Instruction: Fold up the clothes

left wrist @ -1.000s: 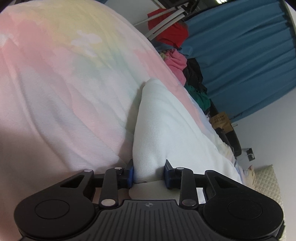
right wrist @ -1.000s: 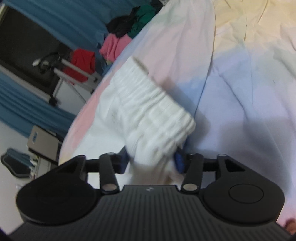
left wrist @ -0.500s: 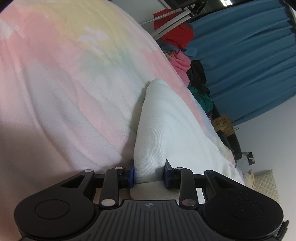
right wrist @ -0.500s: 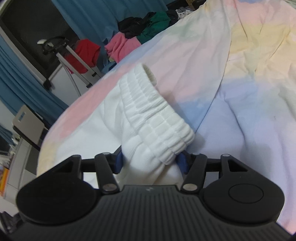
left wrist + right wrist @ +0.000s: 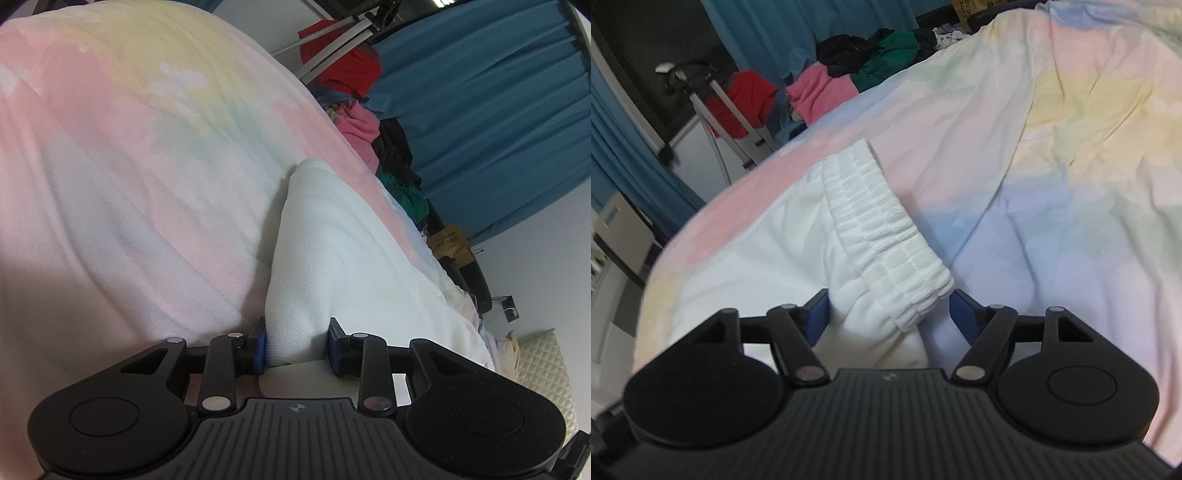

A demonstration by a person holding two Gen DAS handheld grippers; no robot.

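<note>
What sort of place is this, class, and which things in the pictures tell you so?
Probably a bedroom: a pastel bedspread covers a bed-like surface, loose clothes are heaped beyond it, and blue curtains hang behind.

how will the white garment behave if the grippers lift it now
Probably floppy: the white garment drapes in soft folds over the pastel bedsheet. Its gathered elastic waistband looks thicker, likely easier to hold. The left gripper bunches its cloth, so it seems light and compressible.

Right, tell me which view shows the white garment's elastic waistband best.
The right wrist view: the ribbed waistband runs unobstructed from the right tool outward. The left wrist view shows only smooth white fabric pinched in the left tool; no waistband is visible.
</note>
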